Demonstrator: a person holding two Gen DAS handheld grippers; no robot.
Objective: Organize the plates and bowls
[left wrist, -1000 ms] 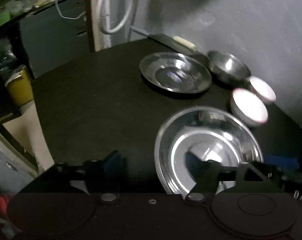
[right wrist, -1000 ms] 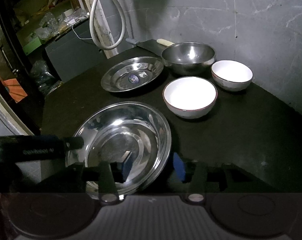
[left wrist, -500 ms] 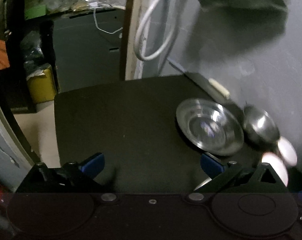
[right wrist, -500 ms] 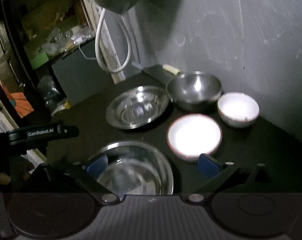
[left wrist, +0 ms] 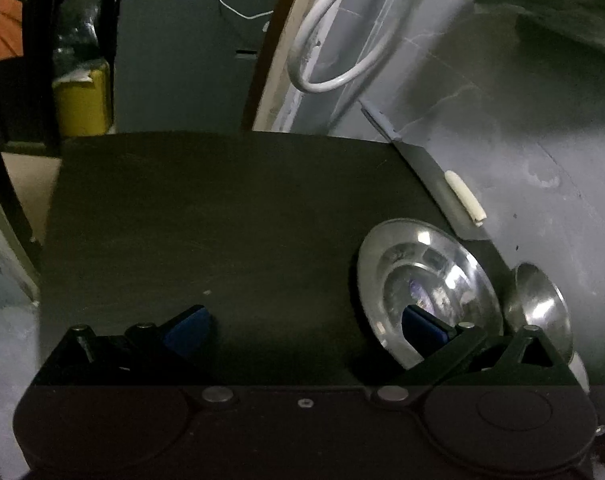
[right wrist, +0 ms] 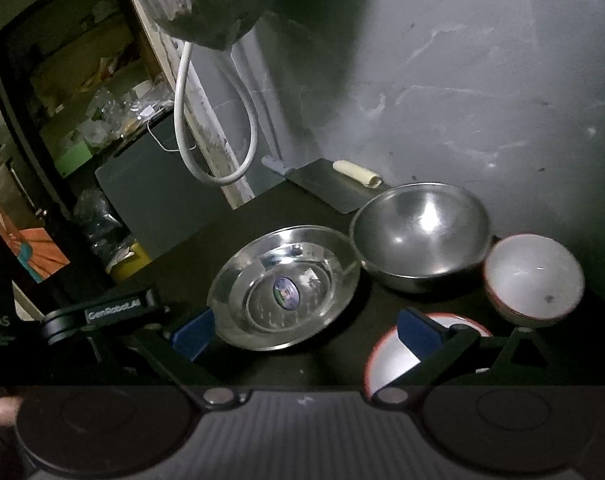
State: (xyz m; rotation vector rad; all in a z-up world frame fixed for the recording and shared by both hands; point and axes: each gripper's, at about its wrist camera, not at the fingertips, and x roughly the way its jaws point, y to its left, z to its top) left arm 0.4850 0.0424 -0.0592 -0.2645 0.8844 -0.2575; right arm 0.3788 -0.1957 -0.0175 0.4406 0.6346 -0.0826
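Moved since a second ago: both grippers have pulled back from the large steel dish near the table's front edge; that dish has dropped out of both views, and the far row of dishes now fills the right wrist view.
Left gripper: jaws have just been opening and now stand wide apart, with nothing between them but bare tabletop; its right blue pad shows in front of the steel plate without pressing on it.
Right gripper: jaws have just been opening and stand wide apart, gripping nothing; the steel plate's near rim shows between the pads, which do not press on it.
Steel plate: lies flat on the black table, with a small sticker at its centre, just left of the steel bowl in the right wrist view.
Steel bowl: upright beside the plate, close to the grey wall.
White bowl with red rim: upright, right of the steel bowl; whether they touch I cannot tell.
Second white bowl: nearer the camera, partly hidden behind the right gripper's right finger.
Flat grey board: at the table's back corner, with a pale roll lying on it by the wall.
White hose: hangs in a loop against the wall's corner post.
Left gripper body in the right wrist view: black, lettered, at the left edge.
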